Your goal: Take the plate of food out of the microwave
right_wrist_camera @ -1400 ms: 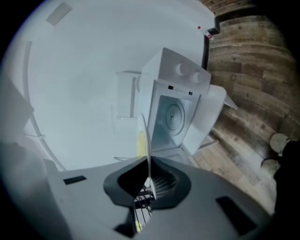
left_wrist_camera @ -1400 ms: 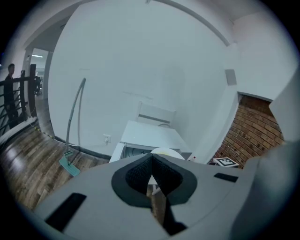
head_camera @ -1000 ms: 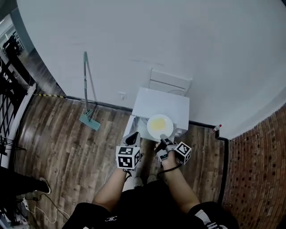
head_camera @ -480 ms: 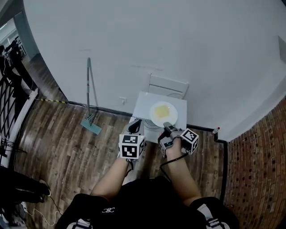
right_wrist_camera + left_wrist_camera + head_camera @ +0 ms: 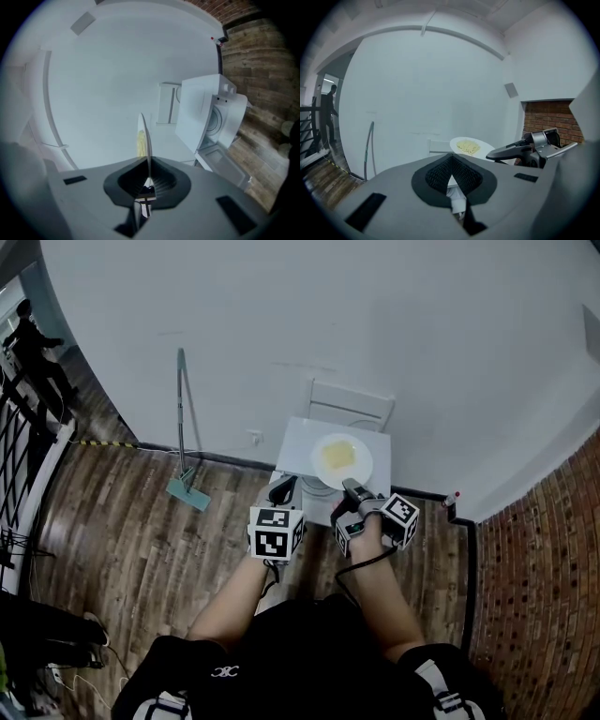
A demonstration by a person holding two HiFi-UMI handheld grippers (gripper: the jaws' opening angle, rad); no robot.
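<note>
White plate, round, so no long side to tell of. Held flat, top side up, with yellow food in a small heap in the middle. Out of the white microwave and over its top, near the right back corner; cannot tell if touching the top or just above it. Pinched at its near rim by the right gripper, jaws squeezed tight on the thin edge. Sticking out from those jaws away from the person, toward the white wall. Seen from the right gripper's own camera as a thin white line, edge on, rising straight out of the black pads, with a bit of yellow on its left side. Microwave door hanging open there, low on the right. Left gripper just beside the right one, near the front left of the microwave, jaws pressed together at the tips with nothing between them. Plate and right gripper seen from that side too, plate level with food on top. Mop leaning on the wall, well to the left. Wood floor below, bricks on the right.
</note>
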